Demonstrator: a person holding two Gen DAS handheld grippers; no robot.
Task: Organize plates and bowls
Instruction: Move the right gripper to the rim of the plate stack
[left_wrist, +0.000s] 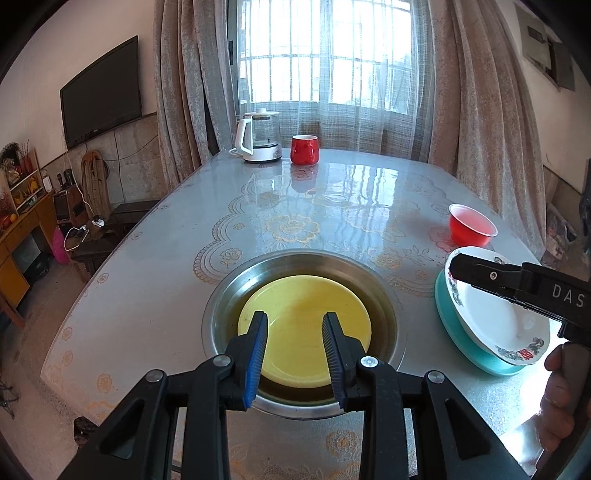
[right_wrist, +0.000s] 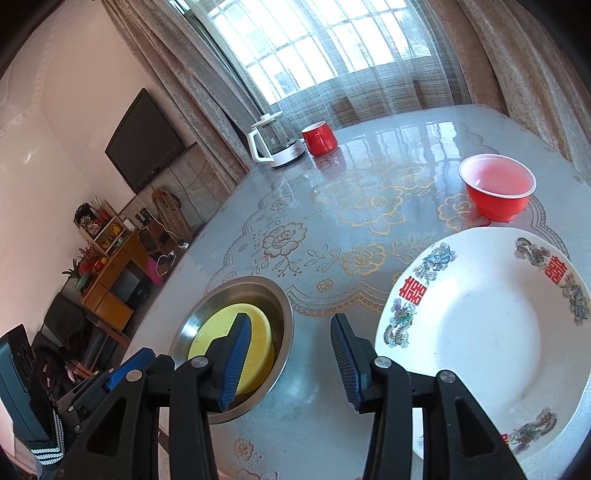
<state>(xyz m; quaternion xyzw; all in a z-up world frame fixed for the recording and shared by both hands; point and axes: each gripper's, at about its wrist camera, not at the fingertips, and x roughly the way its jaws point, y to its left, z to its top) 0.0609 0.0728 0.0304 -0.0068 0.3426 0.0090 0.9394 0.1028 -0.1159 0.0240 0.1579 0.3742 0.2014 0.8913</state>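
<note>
Midway through tidying: a yellow plate (left_wrist: 303, 325) already sits in the steel basin (left_wrist: 221, 295), while just right of the basin a white patterned plate (right_wrist: 480, 332) rests on a teal plate (left_wrist: 448, 325); one red bowl (right_wrist: 496, 188) waits beyond them on the tabletop (left_wrist: 147, 280). Left tool (left_wrist: 295, 332) and right tool (right_wrist: 288, 343) are both spread, empty.

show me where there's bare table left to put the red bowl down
Widest free patch: mid-table, between the red mug and kettle at the far edge and the steel basin nearer you. The strip between basin and white plate is narrow. Crowded: the right side, where red bowl, white plate and teal plate sit close.
</note>
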